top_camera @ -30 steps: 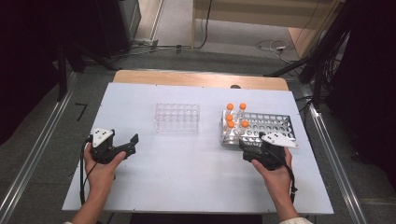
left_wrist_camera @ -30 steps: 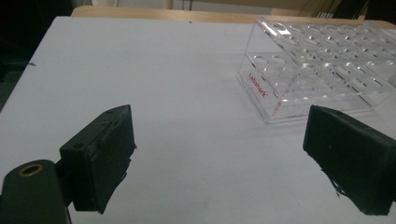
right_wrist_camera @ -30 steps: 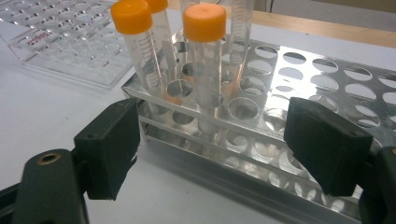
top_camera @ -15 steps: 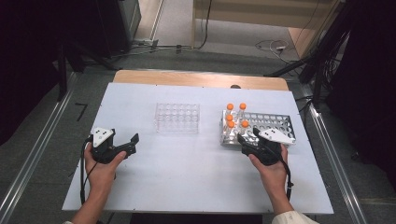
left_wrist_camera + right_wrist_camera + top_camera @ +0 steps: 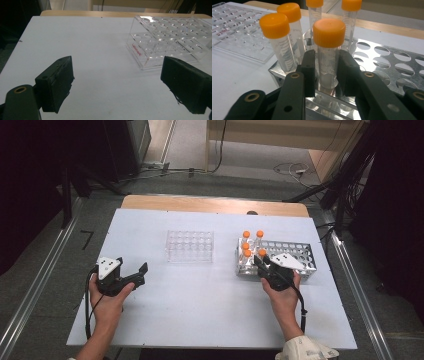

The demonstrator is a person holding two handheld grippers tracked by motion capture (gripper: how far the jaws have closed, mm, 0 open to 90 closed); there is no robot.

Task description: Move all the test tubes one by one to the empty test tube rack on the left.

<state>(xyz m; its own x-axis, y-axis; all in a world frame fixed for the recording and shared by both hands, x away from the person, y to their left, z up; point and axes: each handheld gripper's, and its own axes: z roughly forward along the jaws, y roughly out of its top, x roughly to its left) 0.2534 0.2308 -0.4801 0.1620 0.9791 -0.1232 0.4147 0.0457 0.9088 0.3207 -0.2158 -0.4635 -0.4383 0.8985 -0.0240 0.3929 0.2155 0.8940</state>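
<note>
From the high view I see my right claw [image 5: 261,264] at the near-left corner of the metal rack [image 5: 295,251] on the right of the white table [image 5: 200,310], among four orange-capped tubes [image 5: 246,234], while my left claw [image 5: 140,272] rests well apart on the left, short of the clear plastic rack [image 5: 190,246]. In the left gripper view that claw [image 5: 120,85] is spread wide over bare table, with the clear rack [image 5: 170,40] ahead and to the right. In the right gripper view my claw [image 5: 327,72] has just been closing and now pinches the nearest tube [image 5: 328,50], which stands upright in the metal rack [image 5: 387,65], three other tubes [image 5: 277,37] just beside and behind it.
</note>
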